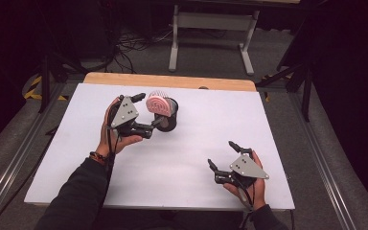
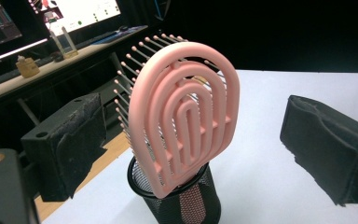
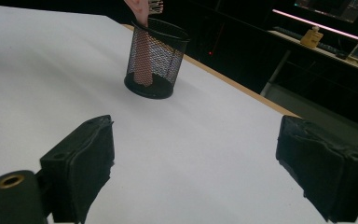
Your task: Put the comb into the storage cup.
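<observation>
A pink hairbrush [image 1: 157, 104] [image 2: 186, 116] stands handle-down in a black mesh cup [image 1: 169, 120] [image 2: 182, 203] [image 3: 154, 58] near the back middle of the white table [image 1: 182, 158]. Its ribbed oval back faces the left gripper view, bristles pointing away. My left gripper [image 1: 149, 111] [image 2: 193, 149] is open, its jaws either side of the brush head without touching it. My right gripper [image 1: 223, 154] [image 3: 193, 168] is open over bare table at the front right, nothing between its jaws, facing the cup from a distance.
The table's wooden far edge [image 1: 170, 80] lies just behind the cup. Beyond it stand a white desk frame [image 1: 213, 33], cables [image 1: 134, 43] and dark stands on the floor. Shelves with monitors [image 2: 74, 14] show in the gripper views.
</observation>
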The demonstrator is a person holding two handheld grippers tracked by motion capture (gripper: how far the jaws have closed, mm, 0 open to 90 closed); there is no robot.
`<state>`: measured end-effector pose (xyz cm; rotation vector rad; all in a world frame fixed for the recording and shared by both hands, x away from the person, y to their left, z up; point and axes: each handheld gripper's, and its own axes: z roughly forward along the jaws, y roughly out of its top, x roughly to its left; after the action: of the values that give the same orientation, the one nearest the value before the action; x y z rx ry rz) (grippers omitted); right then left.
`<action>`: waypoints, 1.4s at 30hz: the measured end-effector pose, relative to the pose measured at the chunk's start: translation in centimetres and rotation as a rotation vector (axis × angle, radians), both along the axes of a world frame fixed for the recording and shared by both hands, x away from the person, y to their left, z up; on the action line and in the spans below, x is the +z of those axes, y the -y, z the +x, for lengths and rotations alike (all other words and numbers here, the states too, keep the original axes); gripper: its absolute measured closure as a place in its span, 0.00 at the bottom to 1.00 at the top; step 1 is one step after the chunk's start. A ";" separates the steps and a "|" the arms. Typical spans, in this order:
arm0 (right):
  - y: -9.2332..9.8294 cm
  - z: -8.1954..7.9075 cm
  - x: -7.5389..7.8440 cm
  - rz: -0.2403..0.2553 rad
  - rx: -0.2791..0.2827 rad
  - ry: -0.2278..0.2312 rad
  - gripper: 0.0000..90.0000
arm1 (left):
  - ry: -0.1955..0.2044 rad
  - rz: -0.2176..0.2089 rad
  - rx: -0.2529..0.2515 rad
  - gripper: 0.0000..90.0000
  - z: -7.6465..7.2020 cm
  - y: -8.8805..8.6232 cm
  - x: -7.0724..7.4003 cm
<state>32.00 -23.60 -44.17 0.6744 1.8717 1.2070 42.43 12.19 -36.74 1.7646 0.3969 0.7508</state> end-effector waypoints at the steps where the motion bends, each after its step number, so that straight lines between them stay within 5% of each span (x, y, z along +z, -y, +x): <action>1: 0.0 0.0 0.0 0.002 0.001 0.004 0.13 | 0.000 -0.002 0.000 0.08 -0.1 0.0 0.0; 24: 0.0 -0.2 0.3 0.014 0.008 0.013 0.12 | 0.000 0.005 -0.006 0.07 -1.4 -1.0 -1.7; 42: -0.4 -0.4 0.3 0.002 0.020 0.029 0.10 | -0.017 0.053 -0.019 0.06 -2.5 -1.9 -4.0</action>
<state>31.59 -23.24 -43.87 0.6378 1.8572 1.2256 39.88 14.07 -40.74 1.8228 0.3749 0.7393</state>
